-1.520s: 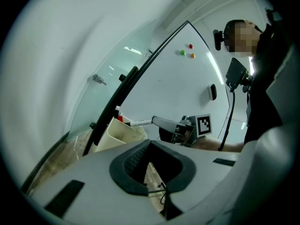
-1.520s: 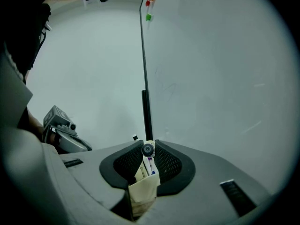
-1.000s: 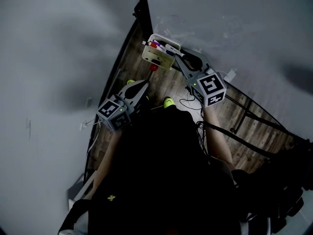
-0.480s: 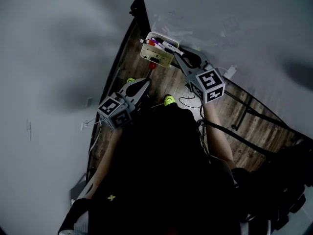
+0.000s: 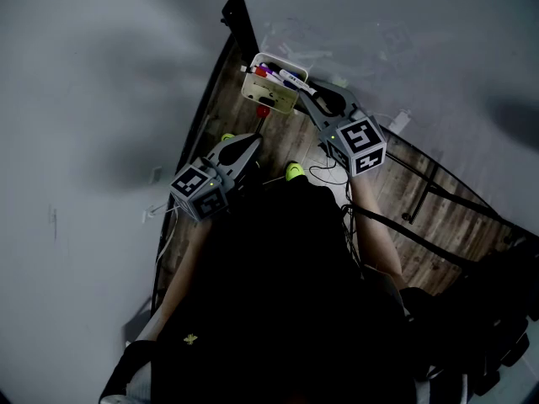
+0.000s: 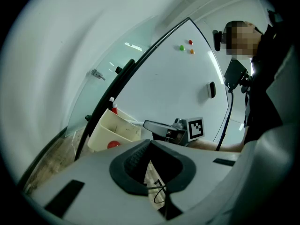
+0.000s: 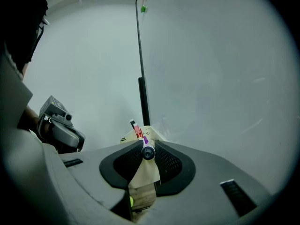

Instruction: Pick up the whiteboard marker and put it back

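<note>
A cream marker holder (image 5: 271,91) hangs on the whiteboard's lower edge with several markers in it, among them a red one (image 7: 137,131). My right gripper (image 5: 305,99) is just right of the holder and is shut on a white whiteboard marker (image 5: 293,81) that lies over the holder's top. In the right gripper view the marker (image 7: 148,153) shows end-on, pinched between the pads, with the holder (image 7: 151,136) right behind it. My left gripper (image 5: 253,141) hangs lower, below the holder, with its tips together and nothing in them. The left gripper view shows the holder (image 6: 115,130) ahead at left.
A black stand post (image 5: 240,15) runs up beside the holder. A red round piece (image 5: 263,111) sits under the holder. Wooden floor (image 5: 438,225) with cables and yellow-green shoes (image 5: 294,172) lies below. An eraser (image 6: 211,89) and magnets (image 6: 186,46) cling to the board.
The view has drifted slightly. Both grippers stay by the holder and the right one keeps its grip on the marker.
</note>
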Demonstrator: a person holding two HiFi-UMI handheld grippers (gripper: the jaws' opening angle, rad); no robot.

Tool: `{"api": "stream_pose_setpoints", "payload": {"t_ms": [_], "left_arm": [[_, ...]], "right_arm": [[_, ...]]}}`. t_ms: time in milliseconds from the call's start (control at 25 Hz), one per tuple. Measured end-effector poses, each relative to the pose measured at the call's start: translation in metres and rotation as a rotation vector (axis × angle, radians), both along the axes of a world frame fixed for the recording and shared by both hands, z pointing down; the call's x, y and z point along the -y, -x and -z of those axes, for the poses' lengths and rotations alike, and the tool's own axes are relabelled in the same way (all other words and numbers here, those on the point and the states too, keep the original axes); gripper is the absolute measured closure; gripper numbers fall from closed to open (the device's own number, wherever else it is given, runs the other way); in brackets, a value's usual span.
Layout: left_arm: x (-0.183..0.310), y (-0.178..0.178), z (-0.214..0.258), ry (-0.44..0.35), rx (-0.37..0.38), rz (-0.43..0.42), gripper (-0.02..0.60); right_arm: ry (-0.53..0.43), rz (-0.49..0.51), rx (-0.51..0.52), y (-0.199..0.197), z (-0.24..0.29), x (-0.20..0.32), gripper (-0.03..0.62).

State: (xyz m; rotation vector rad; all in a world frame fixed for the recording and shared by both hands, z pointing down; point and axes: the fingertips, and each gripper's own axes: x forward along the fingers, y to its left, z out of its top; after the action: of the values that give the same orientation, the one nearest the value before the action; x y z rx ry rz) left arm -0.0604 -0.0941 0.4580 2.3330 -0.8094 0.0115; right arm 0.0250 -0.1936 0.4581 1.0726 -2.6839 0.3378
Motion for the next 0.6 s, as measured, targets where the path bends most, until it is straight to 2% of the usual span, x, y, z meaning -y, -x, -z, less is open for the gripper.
{"api": "stream_pose_setpoints", "payload": {"t_ms": [280,600], "left_arm": [[0.0011,-0.0036,0.0000,-0.014,-0.003,-0.008,0.562],[0.0029,-0.0091,0.0037,-0.010,-0.006,-0.018,0.561]], "right_arm": [[0.004,0.037,-0.005,0.0067,-0.0013,-0.0057,0.476],[-0.020,0.024,-0.013,0.0025,0.0061,-0.0068,0.444]]}}
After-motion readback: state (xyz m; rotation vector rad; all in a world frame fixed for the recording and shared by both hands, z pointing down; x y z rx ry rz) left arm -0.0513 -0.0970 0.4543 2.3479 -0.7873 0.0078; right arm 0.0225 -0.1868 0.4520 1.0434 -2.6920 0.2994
